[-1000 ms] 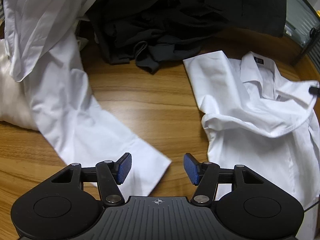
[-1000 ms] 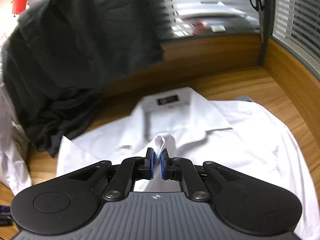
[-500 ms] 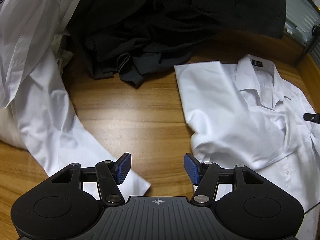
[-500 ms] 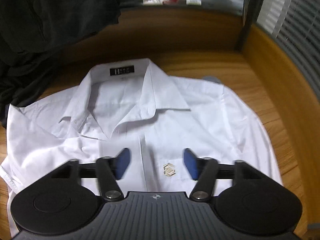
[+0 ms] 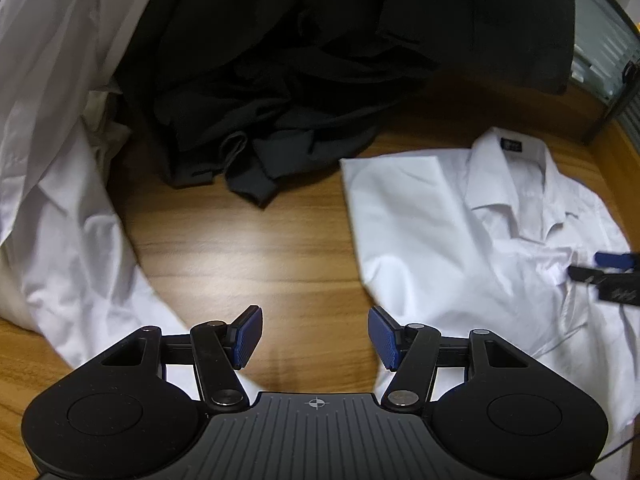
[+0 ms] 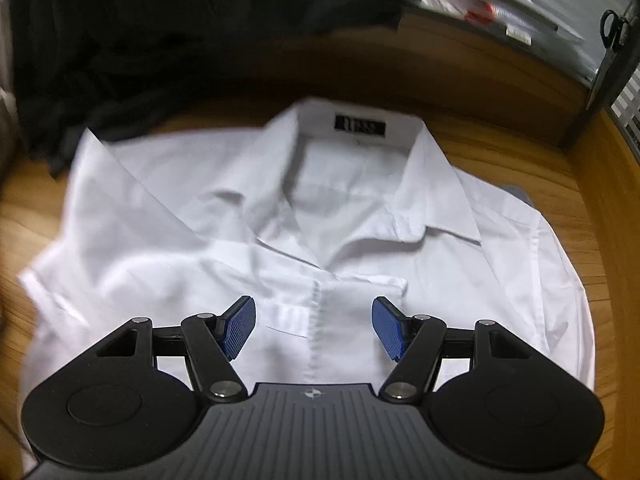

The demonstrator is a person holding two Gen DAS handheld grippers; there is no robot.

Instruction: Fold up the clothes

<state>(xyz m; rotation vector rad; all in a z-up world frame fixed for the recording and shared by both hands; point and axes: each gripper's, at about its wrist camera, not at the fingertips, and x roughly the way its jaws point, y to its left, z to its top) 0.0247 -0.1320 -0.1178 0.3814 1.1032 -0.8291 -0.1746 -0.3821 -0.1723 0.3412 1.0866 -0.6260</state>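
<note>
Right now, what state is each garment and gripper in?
White collared shirt: face up on the wooden table, collar open, one side folded in.
Second white garment: crumpled.
Dark clothes: heaped.
Left gripper: open, empty.
Right gripper: open, empty, above the shirt's placket.

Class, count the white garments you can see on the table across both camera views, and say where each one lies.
2. One collared shirt lies flat on the table's right; another white garment is draped at the left beside the dark pile, which may hide more.

Both wrist views steep-down, sharing white shirt (image 5: 460,240).
</note>
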